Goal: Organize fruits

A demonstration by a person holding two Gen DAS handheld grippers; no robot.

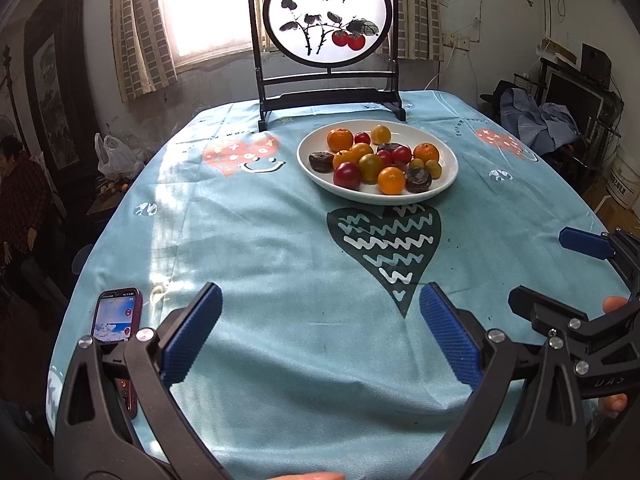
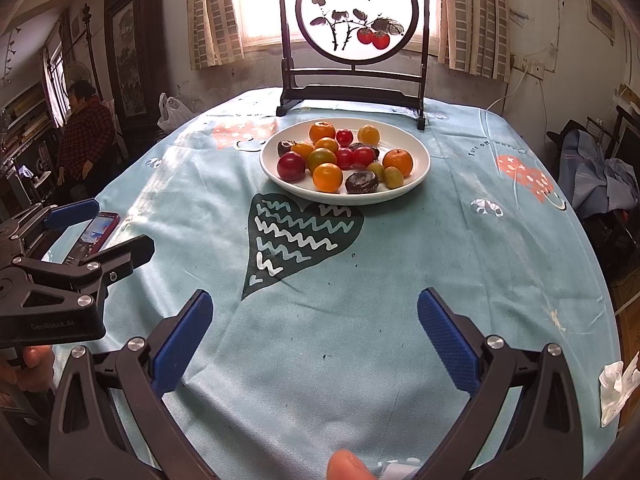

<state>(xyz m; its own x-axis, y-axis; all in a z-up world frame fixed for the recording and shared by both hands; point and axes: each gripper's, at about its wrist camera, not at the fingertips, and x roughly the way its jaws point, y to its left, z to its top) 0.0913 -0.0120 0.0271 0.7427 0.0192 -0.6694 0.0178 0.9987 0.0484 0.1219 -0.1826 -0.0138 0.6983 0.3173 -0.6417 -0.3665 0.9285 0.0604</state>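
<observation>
Left gripper (image 1: 320,332) and right gripper (image 2: 316,332) spread wide, empty, over table's near edge. Fruits (image 1: 376,160) heaped on white plate (image 1: 448,184) toward far edge, before framed screen (image 1: 326,12). Phone (image 1: 116,316) at near-left corner.

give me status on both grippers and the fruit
Left gripper open, empty. Right gripper open, empty. Fruit untouched on plate. Path clear; phone off left.

Your left gripper (image 1: 320,332) sits low in the left wrist frame, its blue pads spread wide with nothing between them. Your right gripper (image 2: 314,340) matches it, jaws wide apart and holding nothing; it also shows at the right edge of the left wrist frame.
</observation>
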